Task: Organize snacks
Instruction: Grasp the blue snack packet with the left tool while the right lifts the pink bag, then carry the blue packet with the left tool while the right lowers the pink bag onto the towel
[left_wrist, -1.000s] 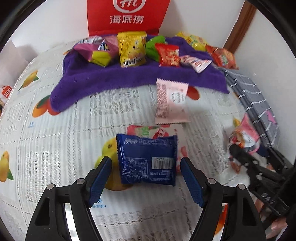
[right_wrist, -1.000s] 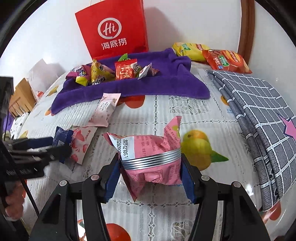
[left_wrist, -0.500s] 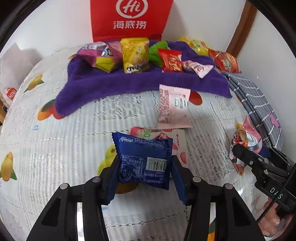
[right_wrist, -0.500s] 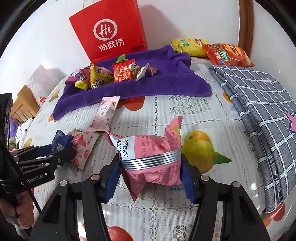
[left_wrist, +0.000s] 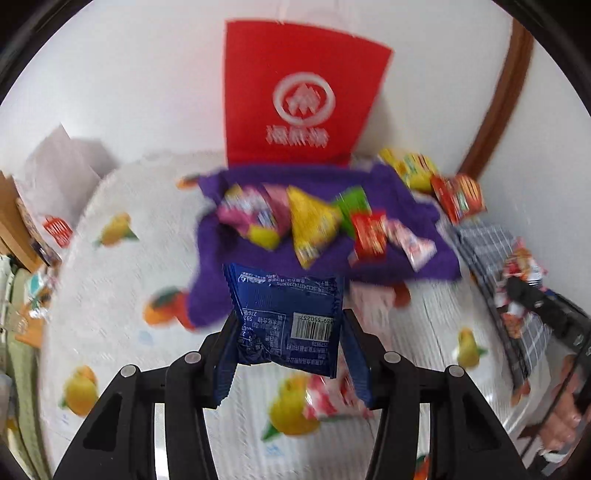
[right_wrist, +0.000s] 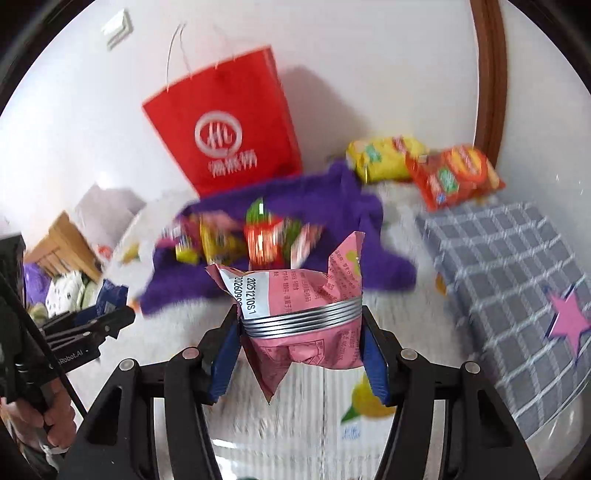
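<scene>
Left wrist view: your left claw (left_wrist: 288, 354) grips the blue packet (left_wrist: 286, 317), right claw (right_wrist: 299, 354) the pink packet (right_wrist: 303, 325), both off the tabletop (left_wrist: 110, 295); purple towel (left_wrist: 321, 184) holds several snacks, two loose packets remain.

Purple towel (left_wrist: 388, 195): blurring; near edge hiding behind the blue packet (left_wrist: 284, 314).
Snack pile on towel (left_wrist: 310, 221): smearing, labels unreadable.
Red bag (left_wrist: 299, 107): logo and print smearing; its handles running out of the left wrist view.
Pink packet (right_wrist: 306, 295): lower part hiding between the right tool's (right_wrist: 301, 354) pads.
Fruit-print surface (left_wrist: 110, 280): blurring, its edges running out of frame.
</scene>
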